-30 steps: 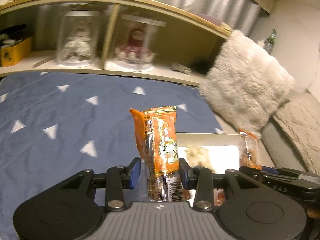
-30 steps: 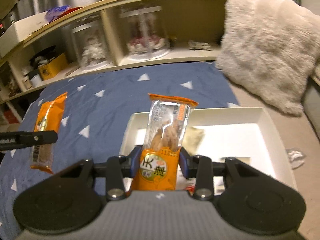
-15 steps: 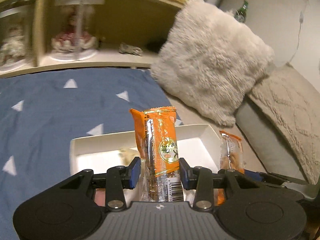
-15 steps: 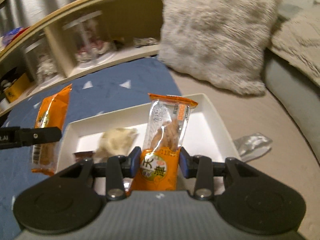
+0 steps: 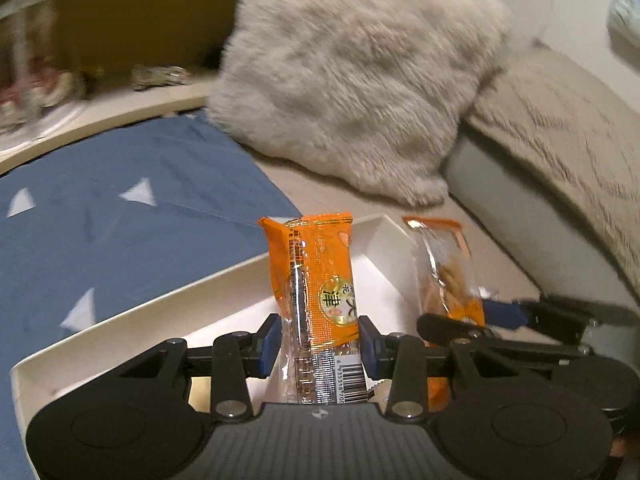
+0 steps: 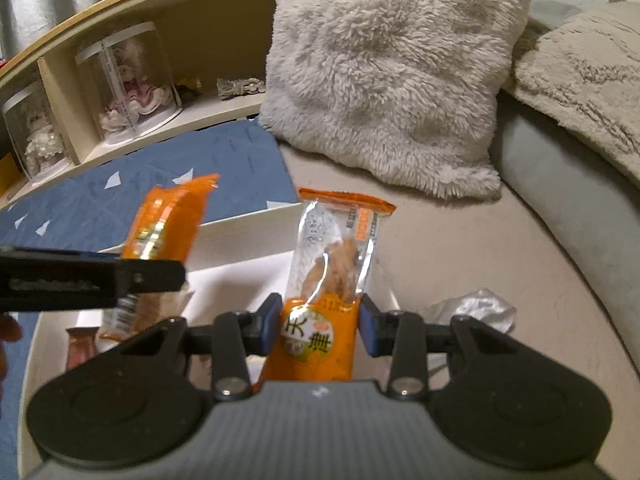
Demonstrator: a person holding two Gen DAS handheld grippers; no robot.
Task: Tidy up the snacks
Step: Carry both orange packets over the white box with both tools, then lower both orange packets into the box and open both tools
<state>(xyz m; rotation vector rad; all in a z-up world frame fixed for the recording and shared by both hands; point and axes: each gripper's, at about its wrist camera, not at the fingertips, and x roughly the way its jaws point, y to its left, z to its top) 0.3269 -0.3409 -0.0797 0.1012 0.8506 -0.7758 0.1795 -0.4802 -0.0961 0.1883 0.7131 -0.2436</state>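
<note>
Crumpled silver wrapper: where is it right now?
Right wrist view, lower right: the crumpled silver wrapper lies on the beige surface just outside the white tray.

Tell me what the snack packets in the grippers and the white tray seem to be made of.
Left packet: glossy plastic film, judging by glare and a crimped top seal. Right packet: similar film with a clear window showing the snack. White tray: matte, thin straight walls, probably cardboard or plastic; cannot tell which.
</note>
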